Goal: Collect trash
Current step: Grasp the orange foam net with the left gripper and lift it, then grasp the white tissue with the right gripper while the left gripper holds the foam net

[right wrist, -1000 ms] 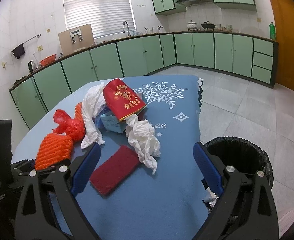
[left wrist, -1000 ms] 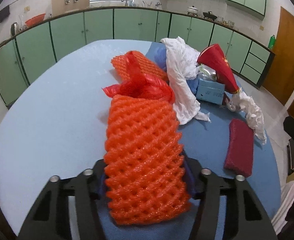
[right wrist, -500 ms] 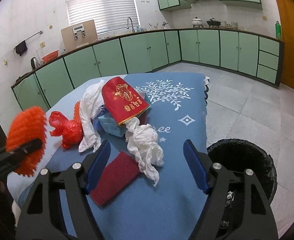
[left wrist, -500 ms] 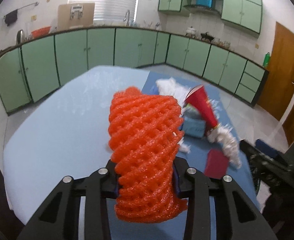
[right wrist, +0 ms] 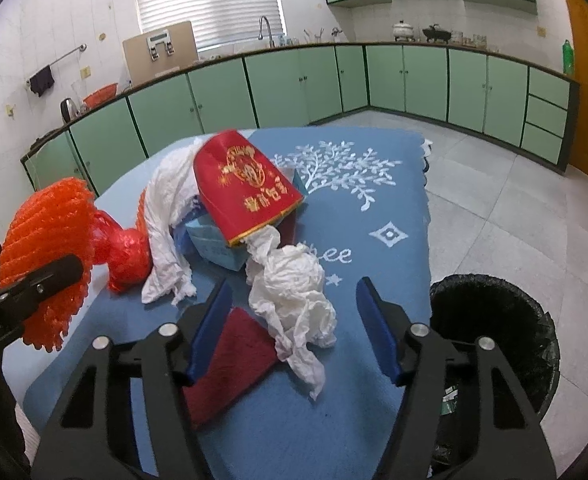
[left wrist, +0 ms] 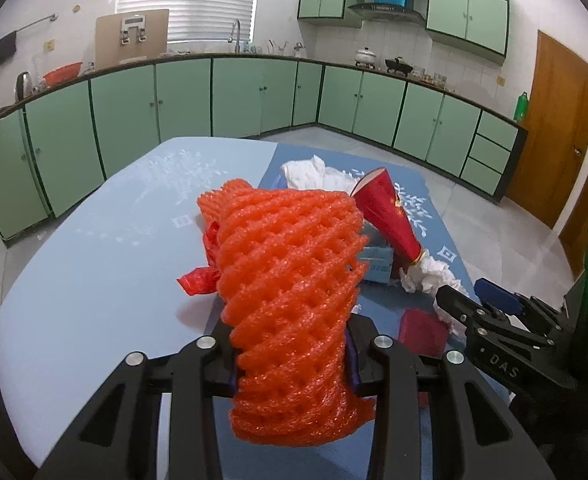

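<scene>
My left gripper (left wrist: 292, 354) is shut on an orange foam net sleeve (left wrist: 290, 300) and holds it above the table; the sleeve also shows at the left of the right wrist view (right wrist: 46, 248). My right gripper (right wrist: 294, 320) is open and empty, just above a crumpled white tissue (right wrist: 294, 292) and a dark red pad (right wrist: 234, 356). A red paper bag (right wrist: 246, 184), a light blue box (right wrist: 214, 244), a white cloth (right wrist: 166, 208) and a red plastic bag (right wrist: 128, 256) lie in a pile on the blue tablecloth (right wrist: 353, 240).
A black trash bin (right wrist: 497, 336) with a black liner stands on the floor at the table's right edge. Green cabinets (right wrist: 294, 80) run along the walls. The right gripper shows at the right of the left wrist view (left wrist: 493, 320).
My left gripper has shut on the orange sleeve and lifted it off the table. My right gripper has moved forward and lower over the white tissue.
</scene>
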Demonstrator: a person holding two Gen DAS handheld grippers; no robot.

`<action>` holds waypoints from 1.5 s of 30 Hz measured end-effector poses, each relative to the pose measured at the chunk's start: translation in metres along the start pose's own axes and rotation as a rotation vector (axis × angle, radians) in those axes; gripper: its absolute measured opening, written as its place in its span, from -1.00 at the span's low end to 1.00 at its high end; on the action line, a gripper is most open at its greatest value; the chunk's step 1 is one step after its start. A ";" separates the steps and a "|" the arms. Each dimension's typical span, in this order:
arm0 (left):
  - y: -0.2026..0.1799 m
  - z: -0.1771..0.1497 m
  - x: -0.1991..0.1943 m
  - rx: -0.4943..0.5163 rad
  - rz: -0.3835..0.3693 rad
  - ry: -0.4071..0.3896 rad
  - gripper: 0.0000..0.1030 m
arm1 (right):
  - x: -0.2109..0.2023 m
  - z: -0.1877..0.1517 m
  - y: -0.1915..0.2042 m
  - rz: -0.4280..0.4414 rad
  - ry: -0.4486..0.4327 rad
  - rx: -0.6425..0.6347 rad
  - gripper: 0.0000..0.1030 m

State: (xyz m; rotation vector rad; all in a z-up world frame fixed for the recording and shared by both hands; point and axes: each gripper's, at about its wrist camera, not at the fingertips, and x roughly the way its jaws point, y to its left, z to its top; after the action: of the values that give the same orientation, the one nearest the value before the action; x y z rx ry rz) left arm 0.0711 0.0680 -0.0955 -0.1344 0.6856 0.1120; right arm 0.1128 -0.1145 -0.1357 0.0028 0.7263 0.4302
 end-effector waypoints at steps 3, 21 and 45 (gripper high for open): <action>0.000 0.000 0.003 0.010 -0.001 0.007 -0.28 | 0.007 0.000 -0.003 0.039 0.035 0.003 -0.30; -0.018 0.013 -0.006 0.038 -0.040 -0.016 -0.28 | -0.050 0.020 -0.011 0.064 -0.090 0.012 -0.80; -0.094 0.039 -0.013 0.141 -0.191 -0.072 -0.28 | -0.129 0.032 -0.072 -0.069 -0.240 0.076 -0.80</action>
State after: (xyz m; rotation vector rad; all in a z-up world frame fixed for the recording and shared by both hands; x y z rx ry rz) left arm 0.0990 -0.0192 -0.0488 -0.0600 0.6039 -0.1138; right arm 0.0748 -0.2246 -0.0399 0.0986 0.5039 0.3290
